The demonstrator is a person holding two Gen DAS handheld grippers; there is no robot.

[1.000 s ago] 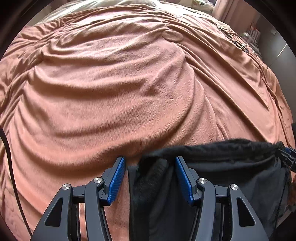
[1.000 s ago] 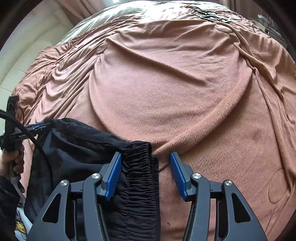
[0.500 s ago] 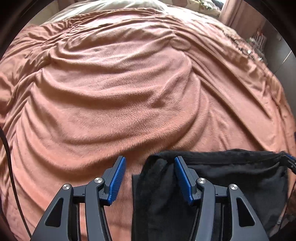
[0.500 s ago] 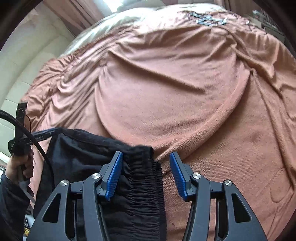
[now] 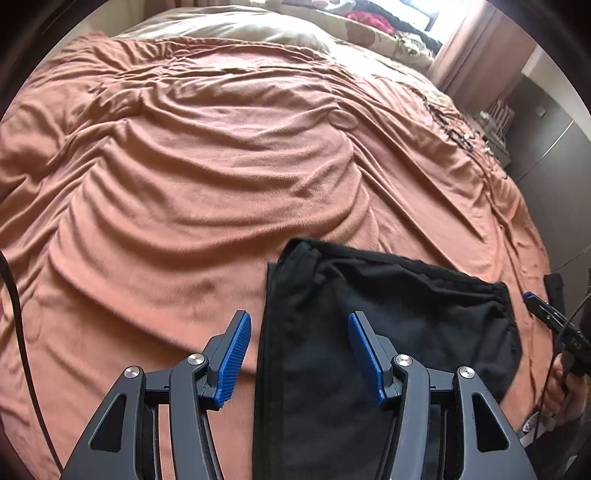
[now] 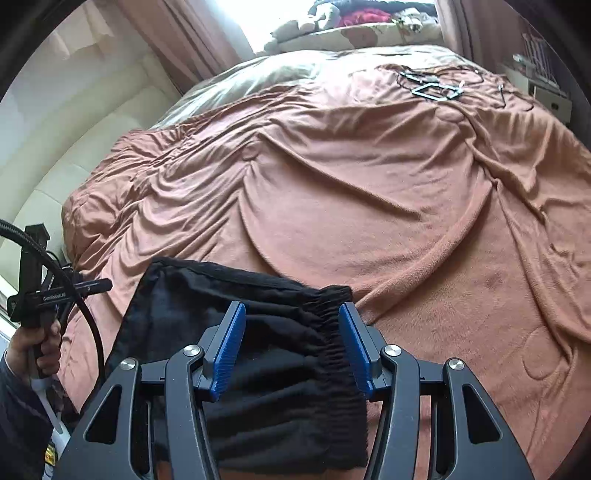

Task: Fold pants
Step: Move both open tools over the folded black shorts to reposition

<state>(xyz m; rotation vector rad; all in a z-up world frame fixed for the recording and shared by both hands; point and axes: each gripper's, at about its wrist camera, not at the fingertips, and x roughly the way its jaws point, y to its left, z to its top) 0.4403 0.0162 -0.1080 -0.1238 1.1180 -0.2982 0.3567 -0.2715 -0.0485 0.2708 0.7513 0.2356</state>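
I see a wrinkled, rust-pink fleece blanket (image 5: 207,192) spread over the bed, and I take it as my landmark. Beyond its far edge lies a pale beige duvet (image 6: 258,79). Further past that, at the window, a heap of soft toys and red cloth (image 6: 354,18) sits on a patterned cream cushion. On the blanket's far corner, near the curtain side, rest several thin metal wire hangers (image 6: 434,88). A dusty-pink curtain (image 5: 476,48) hangs beyond that corner. A cream padded headboard (image 6: 55,147) borders the blanket's other side.
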